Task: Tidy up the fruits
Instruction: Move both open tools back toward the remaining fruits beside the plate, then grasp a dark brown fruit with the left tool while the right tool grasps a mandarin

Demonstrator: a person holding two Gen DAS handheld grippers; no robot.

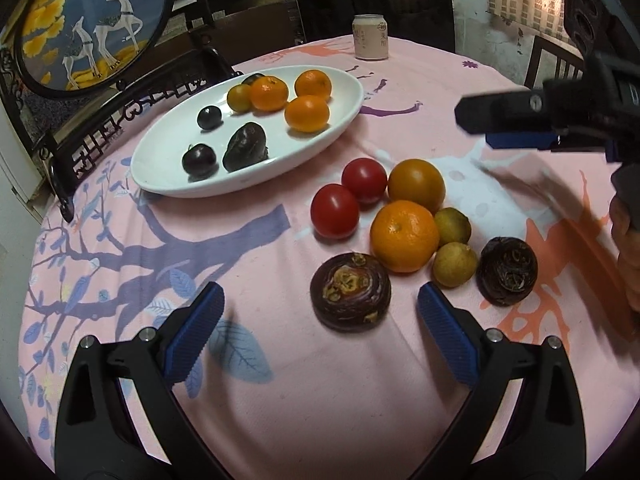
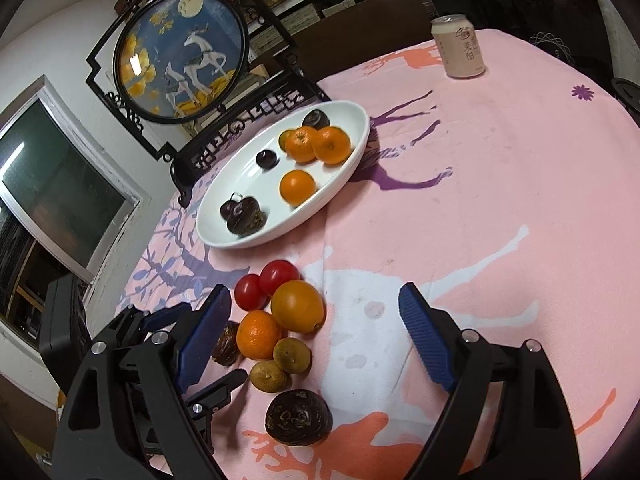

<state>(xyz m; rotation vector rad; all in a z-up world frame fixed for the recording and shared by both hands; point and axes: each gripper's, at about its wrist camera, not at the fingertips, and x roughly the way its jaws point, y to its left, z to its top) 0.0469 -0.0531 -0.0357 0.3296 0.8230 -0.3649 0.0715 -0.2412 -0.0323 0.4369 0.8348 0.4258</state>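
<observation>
A white oval plate point(image 1: 160, 168) point(image 2: 352, 160) holds three oranges, a small yellow-green fruit and several dark fruits. On the pink cloth lies a loose pile: two red tomatoes point(image 1: 334, 211) point(image 2: 250, 291), a large orange fruit point(image 1: 416, 184) point(image 2: 298, 306), a mandarin point(image 1: 404, 236) point(image 2: 258, 334), two small green-yellow citrus point(image 1: 455, 265) point(image 2: 269, 376) and two dark brown fruits point(image 1: 350, 292) point(image 2: 298, 416). My left gripper point(image 1: 320, 312) is open and empty, just in front of one dark brown fruit. My right gripper point(image 2: 316, 320) is open and empty above the pile; it also shows in the left wrist view point(image 1: 500, 124).
A pale drink can point(image 1: 370, 37) point(image 2: 458, 46) stands at the table's far side. A round deer-painted screen in a black carved stand point(image 1: 92, 20) point(image 2: 180, 56) stands behind the plate. Dark chairs ring the table's far edge.
</observation>
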